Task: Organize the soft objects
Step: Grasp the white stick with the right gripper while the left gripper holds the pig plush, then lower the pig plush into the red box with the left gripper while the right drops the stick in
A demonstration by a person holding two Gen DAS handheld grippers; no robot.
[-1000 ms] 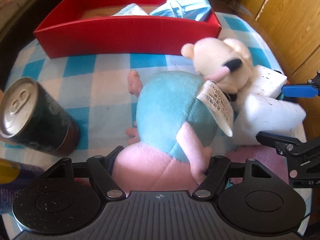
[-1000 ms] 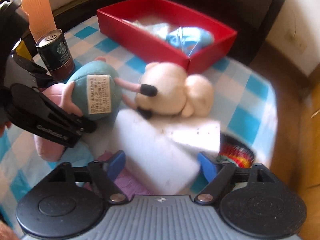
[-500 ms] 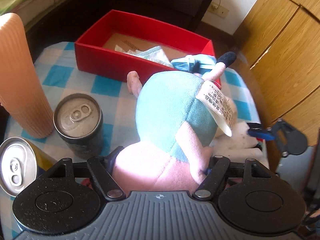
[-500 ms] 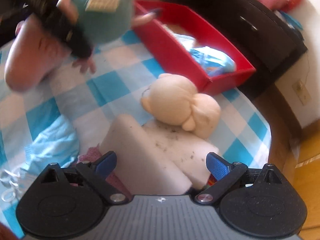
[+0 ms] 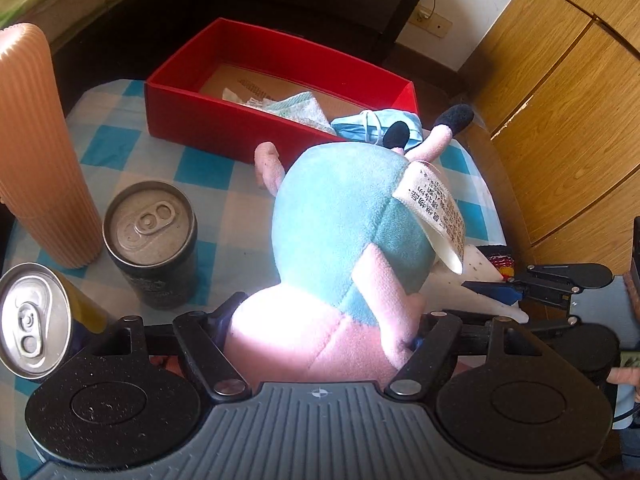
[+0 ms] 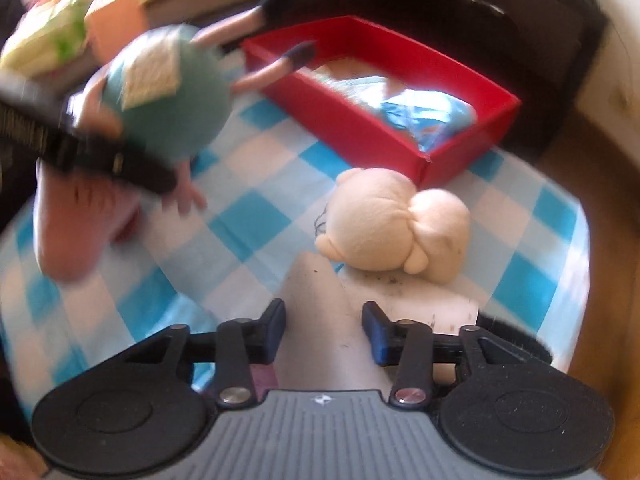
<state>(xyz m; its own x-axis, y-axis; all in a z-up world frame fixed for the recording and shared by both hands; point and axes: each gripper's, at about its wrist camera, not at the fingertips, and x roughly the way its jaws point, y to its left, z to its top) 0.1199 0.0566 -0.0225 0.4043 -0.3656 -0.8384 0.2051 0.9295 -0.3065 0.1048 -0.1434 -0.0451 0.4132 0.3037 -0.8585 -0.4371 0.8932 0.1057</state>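
Note:
My left gripper [image 5: 320, 332] is shut on a pink and teal plush pig [image 5: 344, 240] and holds it in the air above the checkered table; the pig also shows blurred in the right wrist view [image 6: 160, 100]. My right gripper [image 6: 324, 328] is shut on a white foam block [image 6: 320, 320] that lies on the table. A cream plush toy [image 6: 384, 224] lies beyond the block, touching it. A red box [image 5: 240, 128] at the far side holds a folded cloth [image 5: 300, 108] and blue face masks [image 5: 372, 128].
A dark can [image 5: 154, 240], a yellow can [image 5: 36, 320] and a tall ribbed orange tube [image 5: 36, 140] stand at the left. A wooden cabinet [image 5: 560, 120] stands to the right. A light blue cloth [image 6: 180, 320] and a purple cloth lie by the right gripper.
My left gripper has lifted the plush pig off the table and toward the red box. My right gripper has closed on the white foam block.

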